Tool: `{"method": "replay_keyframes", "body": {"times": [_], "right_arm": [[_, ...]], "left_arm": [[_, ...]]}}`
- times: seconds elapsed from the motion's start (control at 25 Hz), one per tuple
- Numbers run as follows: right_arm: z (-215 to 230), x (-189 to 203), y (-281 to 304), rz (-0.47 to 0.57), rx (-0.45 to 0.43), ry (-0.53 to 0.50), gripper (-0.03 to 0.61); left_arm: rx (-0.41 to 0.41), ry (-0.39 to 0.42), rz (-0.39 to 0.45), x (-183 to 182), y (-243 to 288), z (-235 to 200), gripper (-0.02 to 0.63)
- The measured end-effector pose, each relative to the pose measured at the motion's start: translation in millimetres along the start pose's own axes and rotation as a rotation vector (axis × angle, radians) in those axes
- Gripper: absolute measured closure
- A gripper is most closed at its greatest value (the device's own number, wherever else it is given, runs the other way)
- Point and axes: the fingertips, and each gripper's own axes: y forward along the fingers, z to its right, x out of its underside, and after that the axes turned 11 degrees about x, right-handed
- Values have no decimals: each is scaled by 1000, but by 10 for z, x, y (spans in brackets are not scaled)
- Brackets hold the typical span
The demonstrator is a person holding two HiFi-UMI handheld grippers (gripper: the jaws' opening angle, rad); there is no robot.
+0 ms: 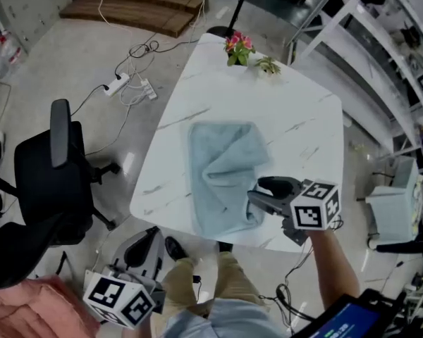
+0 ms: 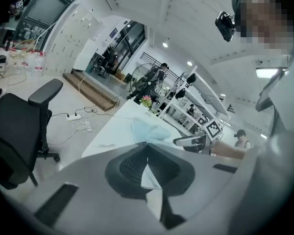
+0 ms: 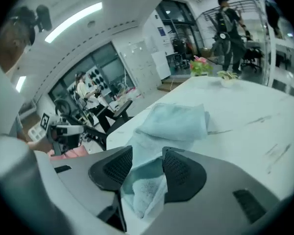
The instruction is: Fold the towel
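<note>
A light blue towel (image 1: 222, 167) lies partly folded and rumpled on the white marble table (image 1: 296, 111), its near edge close to the table's front edge. My right gripper (image 1: 257, 191) hovers at the towel's near right corner with its jaws apart. In the right gripper view the towel (image 3: 174, 121) runs between and under the open jaws of the right gripper (image 3: 147, 151), and neither pad presses on it. My left gripper (image 1: 151, 234) is off the table at the lower left, shut with nothing in it. In the left gripper view the left gripper (image 2: 147, 143) points toward the towel (image 2: 149, 129) from a distance.
A pot of pink flowers (image 1: 237, 48) and a small plant (image 1: 268, 65) stand at the table's far edge. A black office chair (image 1: 53, 182) is on the floor to the left, beyond it a power strip with cables (image 1: 120, 84). A pink cloth (image 1: 28, 305) lies at the lower left.
</note>
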Motion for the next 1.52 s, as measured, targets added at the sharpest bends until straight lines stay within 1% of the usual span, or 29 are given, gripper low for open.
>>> {"method": "replay_keyframes", "body": {"times": [0.04,0.08,0.16,0.24,0.36,0.44,0.52,0.56,0.6,0.64,0.68,0.8,0.92,1.0,1.08,1.16,1.28,1.4,1.52], "right_arm": [[55,1,46,10,-3,35,363],[103,11,98,13,0,47,353],[186,51,204,0,32,3,317],[248,49,238,4,66,-59,311],[297,-57,161,56,61,-56,311],[311,-26,218,30,47,-55,311],[293,92,327,-33,44,-94,312],[281,134,356,-53,56,-126,353],[261,140,355,-56,72,-154,443],[215,110,321,-44,81,-171,490],[137,53,263,-23,79,-178,522],[-252,-167,52,44,37,-215,528],[-765,-272,-12,74,-10,-316,528],[-1093,-186,63,51,-36,-399,528],[-1349,-19,202,18,-61,-473,526],[-1475,211,352,-25,-69,-541,525],[-1489,578,530,-104,-67,-625,523],[-1483,820,700,-144,-76,-644,522],[-1524,881,786,-164,-111,-638,515]], "left_arm": [[1,0,-8,18,18,12,606],[2,1,-15,30,31,26,606],[4,5,-25,40,40,47,606],[2,9,-27,41,23,49,606],[-6,10,-24,46,-21,12,606],[-15,6,-26,61,-43,-24,606],[-15,2,-29,76,-46,-38,606],[-13,3,-30,78,-41,-36,606],[-8,4,-29,75,-35,-31,606],[-4,6,-27,65,-32,-22,606],[1,9,-22,48,-33,-10,606],[15,17,-3,-47,-54,43,606],[36,32,18,-144,-78,114,606],[49,39,25,-169,-98,151,606],[59,39,23,-158,-127,159,606],[64,30,13,-102,-148,134,606],[66,4,-5,32,-137,59,606],[73,-26,-30,220,-76,-16,606],[83,-41,-55,373,29,-46,606]]}}
